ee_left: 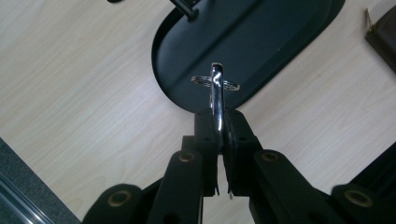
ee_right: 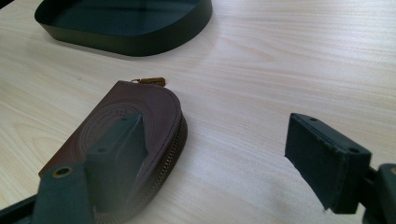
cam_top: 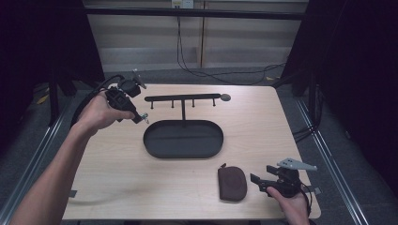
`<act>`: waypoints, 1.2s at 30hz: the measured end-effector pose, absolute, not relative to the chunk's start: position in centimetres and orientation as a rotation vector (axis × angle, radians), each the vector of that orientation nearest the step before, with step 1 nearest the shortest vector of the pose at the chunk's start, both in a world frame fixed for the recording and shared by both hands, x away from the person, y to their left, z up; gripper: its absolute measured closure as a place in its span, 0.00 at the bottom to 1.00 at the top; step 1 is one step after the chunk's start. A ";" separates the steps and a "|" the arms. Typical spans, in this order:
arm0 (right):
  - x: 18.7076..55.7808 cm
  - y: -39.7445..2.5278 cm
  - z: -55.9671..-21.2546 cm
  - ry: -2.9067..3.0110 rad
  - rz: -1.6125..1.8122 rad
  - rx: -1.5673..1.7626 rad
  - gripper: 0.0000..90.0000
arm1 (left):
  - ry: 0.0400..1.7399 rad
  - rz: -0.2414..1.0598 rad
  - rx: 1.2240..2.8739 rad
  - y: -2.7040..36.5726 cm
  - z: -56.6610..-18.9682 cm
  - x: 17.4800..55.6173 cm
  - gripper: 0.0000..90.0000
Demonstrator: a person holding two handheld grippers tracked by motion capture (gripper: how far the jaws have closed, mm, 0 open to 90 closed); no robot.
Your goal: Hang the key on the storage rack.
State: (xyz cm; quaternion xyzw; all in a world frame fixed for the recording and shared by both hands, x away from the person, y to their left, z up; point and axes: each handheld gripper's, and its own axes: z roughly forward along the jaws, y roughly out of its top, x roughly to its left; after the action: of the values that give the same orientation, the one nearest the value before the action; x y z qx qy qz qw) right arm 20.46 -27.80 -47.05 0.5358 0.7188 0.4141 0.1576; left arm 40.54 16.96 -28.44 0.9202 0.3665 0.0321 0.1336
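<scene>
My left gripper (cam_top: 140,119) is held above the table's left side, just off the left end of a black oval tray (cam_top: 183,140). In the left gripper view its jaws (ee_left: 218,122) are shut on a silver metal clip with a key ring (ee_left: 215,84), which sticks out over the tray's rim (ee_left: 261,42). A brown zipped leather pouch (cam_top: 232,183) lies near the front edge. My right gripper (cam_top: 262,173) stands open just right of the pouch. In the right gripper view one jaw overlaps the pouch (ee_right: 154,109), and bare table lies between the fingers (ee_right: 215,135).
A black T-shaped hook rack (cam_top: 183,98) rises from the tray's far side, with several short pegs under its bar. The tray wall (ee_right: 140,44) lies beyond the pouch. Cables run on the floor behind the table.
</scene>
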 end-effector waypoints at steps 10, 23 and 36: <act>20.5 -27.8 -47.0 2.057 1.187 1.534 0.23 | 1.090 0.087 2.657 16.3 -27.9 42.1 0.95; 20.3 -27.8 -47.0 2.056 1.190 1.524 0.23 | 1.138 0.114 2.652 15.0 -27.6 43.9 0.95; 20.3 -27.8 -47.0 2.060 1.181 1.514 0.23 | 1.197 0.174 2.615 15.2 -28.3 44.5 0.95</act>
State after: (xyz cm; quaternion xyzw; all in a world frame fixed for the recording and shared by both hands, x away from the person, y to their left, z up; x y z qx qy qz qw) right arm 20.33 -27.75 -46.96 0.5304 0.7219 0.4138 0.1621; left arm 44.53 15.15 -28.31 0.9000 0.4119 0.0599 0.1297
